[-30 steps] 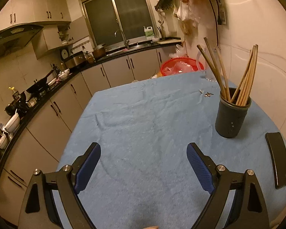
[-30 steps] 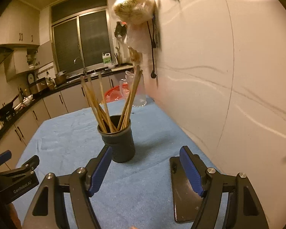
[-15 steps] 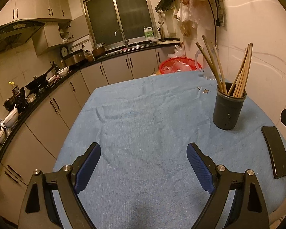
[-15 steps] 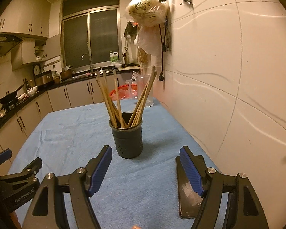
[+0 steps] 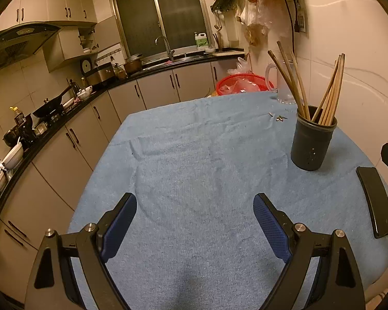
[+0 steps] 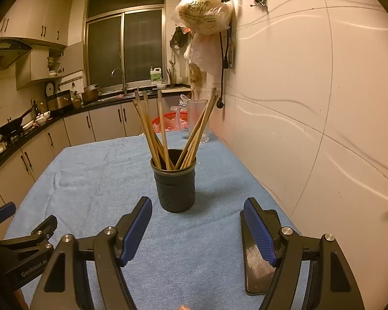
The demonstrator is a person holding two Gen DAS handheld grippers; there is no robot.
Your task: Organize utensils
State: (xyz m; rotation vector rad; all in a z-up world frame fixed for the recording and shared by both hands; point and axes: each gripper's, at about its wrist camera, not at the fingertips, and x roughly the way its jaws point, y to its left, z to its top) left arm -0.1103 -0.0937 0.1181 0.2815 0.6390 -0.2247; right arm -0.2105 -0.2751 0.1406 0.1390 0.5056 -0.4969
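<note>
A dark utensil cup (image 5: 312,139) stands upright on the blue cloth-covered table (image 5: 194,160), at the right in the left wrist view and at the centre of the right wrist view (image 6: 174,180). Several wooden chopsticks (image 6: 165,134) stand in it, fanned left and right (image 5: 323,90). My left gripper (image 5: 195,219) is open and empty above the table's near edge, well left of the cup. My right gripper (image 6: 198,222) is open and empty, just in front of the cup. The left gripper also shows at the lower left of the right wrist view (image 6: 18,245).
A black phone (image 6: 258,255) lies flat on the cloth right of the cup, under my right finger, also seen in the left wrist view (image 5: 375,201). A clear jug (image 6: 196,118) and red basket (image 5: 243,85) stand at the far end. The wall (image 6: 323,103) runs along the right. Small scraps (image 5: 278,117) lie beyond the cup.
Both grippers have drawn back and risen from the cup, so it looks smaller and farther. Both jaws have stayed open and empty. The cup and phone have not moved.
</note>
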